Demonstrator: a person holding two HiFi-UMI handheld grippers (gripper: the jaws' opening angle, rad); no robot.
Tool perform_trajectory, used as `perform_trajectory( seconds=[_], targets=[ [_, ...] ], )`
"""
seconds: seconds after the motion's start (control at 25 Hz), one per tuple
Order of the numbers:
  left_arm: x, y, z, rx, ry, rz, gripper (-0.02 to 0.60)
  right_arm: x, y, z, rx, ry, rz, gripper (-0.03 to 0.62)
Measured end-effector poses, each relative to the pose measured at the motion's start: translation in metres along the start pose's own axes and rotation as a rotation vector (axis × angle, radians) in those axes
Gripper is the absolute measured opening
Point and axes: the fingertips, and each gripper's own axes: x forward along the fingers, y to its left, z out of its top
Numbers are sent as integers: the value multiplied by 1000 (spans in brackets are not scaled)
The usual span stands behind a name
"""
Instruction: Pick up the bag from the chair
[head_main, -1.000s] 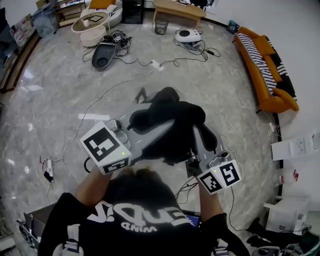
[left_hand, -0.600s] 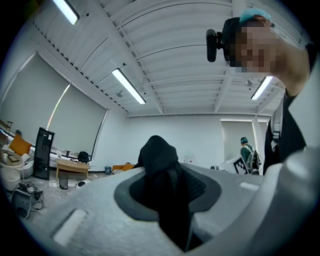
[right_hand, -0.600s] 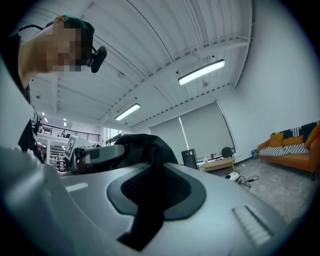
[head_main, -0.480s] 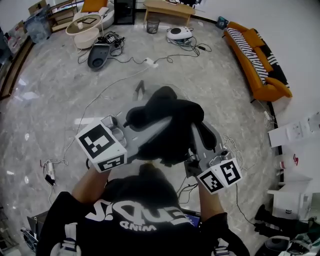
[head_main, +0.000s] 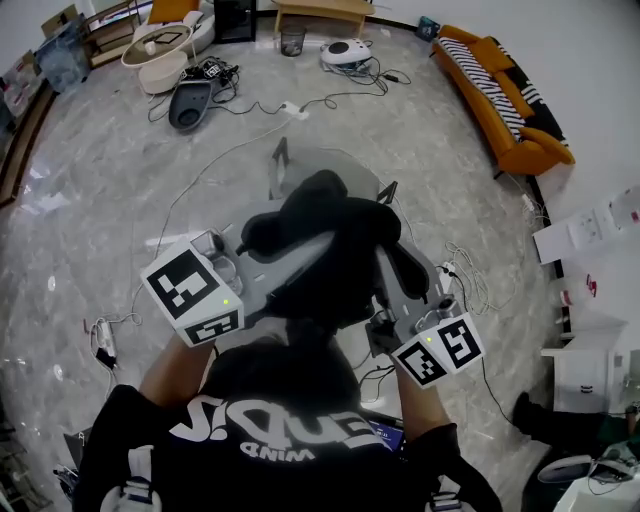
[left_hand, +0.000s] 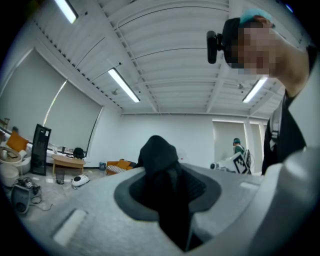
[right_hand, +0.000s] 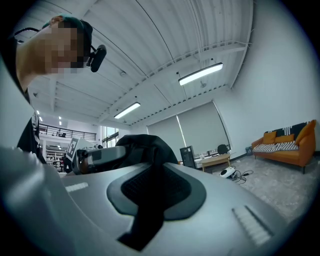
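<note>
Right now both of my grippers are clamped on the bag (head_main: 335, 240). The left gripper (left_hand: 170, 200) has its jaws nearly together, with a fold of black fabric pinched between the pads. The right gripper (right_hand: 152, 195) is closed the same way on a flat black strap that trails out of the near end of its jaws. The bag hangs between the two in front of my chest, its bulk humped above the jaws and the rest drooping under them. Just beyond it, on the far side, stands what I take to be the chair (head_main: 279, 165). From above I cannot tell whether the bag's underside is clear of the seat.

My worry is the hold itself. Each side is only a thin pinch on soft cloth, so the bag's weight could drag the fabric through the pads. If my hands spread apart, the strap on the right would probably pull out first and leave the bag swinging from the left. The drooping part could also catch the chair's frame and tug it over. Loose cables (head_main: 462, 280) lie on the floor to my near right, where a foot could snag.
</note>
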Motion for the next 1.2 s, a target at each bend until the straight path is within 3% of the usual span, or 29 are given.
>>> perform_trajectory(
  seconds=[0.48, 0.92, 1.2],
  targets=[
    [-48, -39, -30, -32, 23, 14, 109, -37, 51, -38, 21, 57, 26, 52],
    [-72, -26, -98, -90, 99, 76, 109, -37, 53, -110, 99, 138, 92, 52],
    [-79, -11, -129, -80, 140, 94, 107, -22, 45, -145, 107, 168, 83, 52]
  ],
)
